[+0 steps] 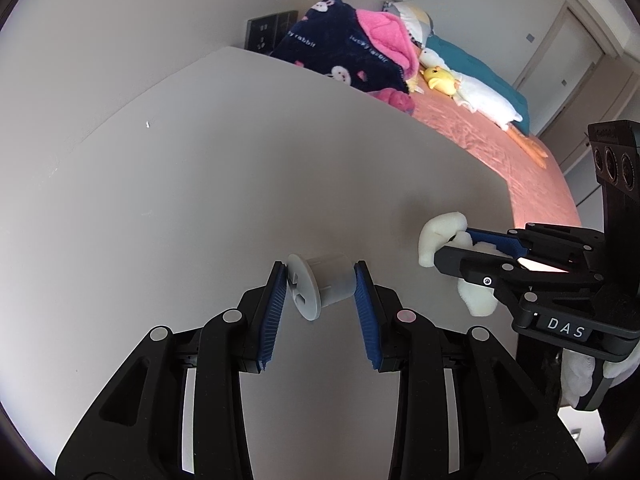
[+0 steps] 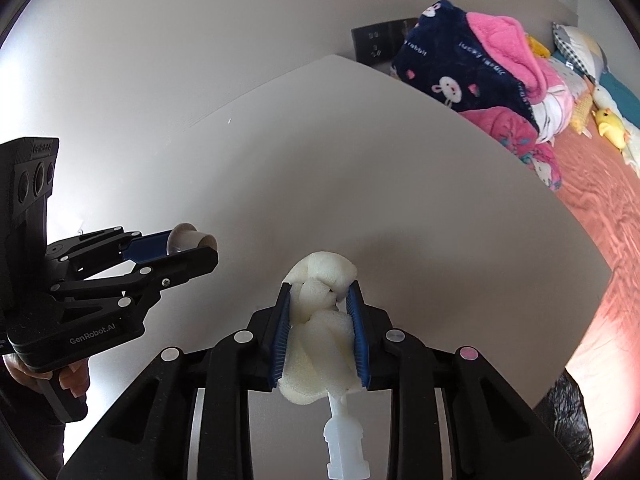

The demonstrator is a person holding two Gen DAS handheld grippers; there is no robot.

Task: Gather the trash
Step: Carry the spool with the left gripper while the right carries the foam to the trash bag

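The left gripper [image 1: 320, 280] pinches a small grey plastic spool [image 1: 320, 285] end to end: one blue pad presses on its wide flange, the other on the far end of its translucent barrel. The spool lies crosswise between the fingertips, above the white table [image 1: 200, 184] and not touching it. In the right wrist view the same gripper [image 2: 192, 246] comes in from the left with the spool [image 2: 188, 236] at its tip, and a hand [image 2: 70, 380] grips its handle low at the left edge.

The right gripper [image 2: 319, 300] is pressed together on a wad of white foam [image 2: 320, 336]. The foam bulges out past the fingertips and fills the gap between the pads down their whole length. A white plastic piece [image 2: 342, 440] hangs below the foam, near the camera; what it is cannot be told. In the left wrist view this gripper [image 1: 452, 246] enters from the right, foam [image 1: 436, 236] sticking out at its tip and below its fingers.

The two grippers are near each other over the near right part of the table.

Beyond the table's far right edge lies a bed [image 1: 500, 148] with a pink sheet. On it sit a navy blanket [image 1: 340, 56] with a pink lining, a yellow plush toy [image 1: 440, 78] and a white plush goose [image 1: 484, 98]. A dark switch panel [image 1: 270, 30] is on the wall behind the table. A black bag [image 2: 568, 420] shows at the table's near right edge.
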